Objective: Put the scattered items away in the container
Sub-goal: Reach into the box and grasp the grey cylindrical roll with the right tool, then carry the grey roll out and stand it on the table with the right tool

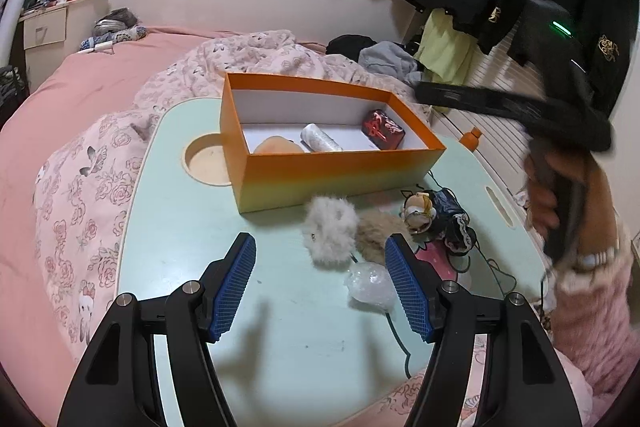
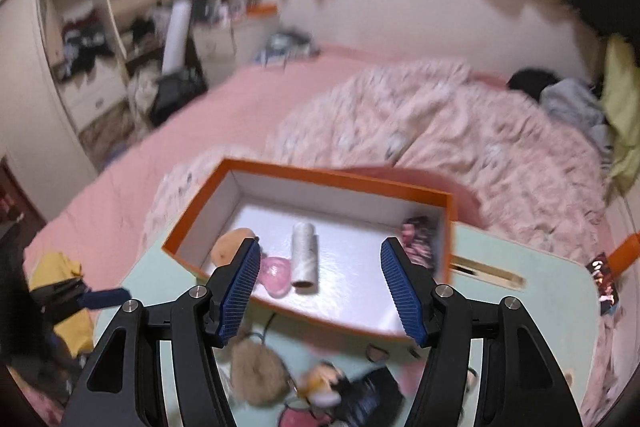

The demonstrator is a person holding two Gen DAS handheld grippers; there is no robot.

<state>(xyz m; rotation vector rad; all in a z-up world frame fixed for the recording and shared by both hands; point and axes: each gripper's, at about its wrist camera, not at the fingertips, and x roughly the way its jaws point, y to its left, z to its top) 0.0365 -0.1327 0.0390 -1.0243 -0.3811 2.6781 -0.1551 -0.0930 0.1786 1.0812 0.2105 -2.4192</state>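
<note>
An orange box (image 1: 340,171) with a white inside stands on the mint lap table (image 1: 192,247). It holds a white roll (image 1: 321,138), a tan round piece (image 1: 276,146) and a red packet (image 1: 383,129). In front of it lie a grey fluffy pompom (image 1: 330,233), a tan pompom (image 1: 376,233), a small doll with dark clothes (image 1: 436,219) and a clear wrap ball (image 1: 370,285). My left gripper (image 1: 322,285) is open and empty, low over the table before the pompoms. My right gripper (image 2: 320,293) is open and empty above the box (image 2: 320,311); a pink item (image 2: 276,275) lies inside.
The table sits on a bed with a pink floral quilt (image 1: 80,195). A round cup hole (image 1: 206,159) is left of the box and a slot (image 1: 500,205) at the right. Clothes hang at the far right (image 1: 560,7). A cable (image 1: 492,267) runs over the table.
</note>
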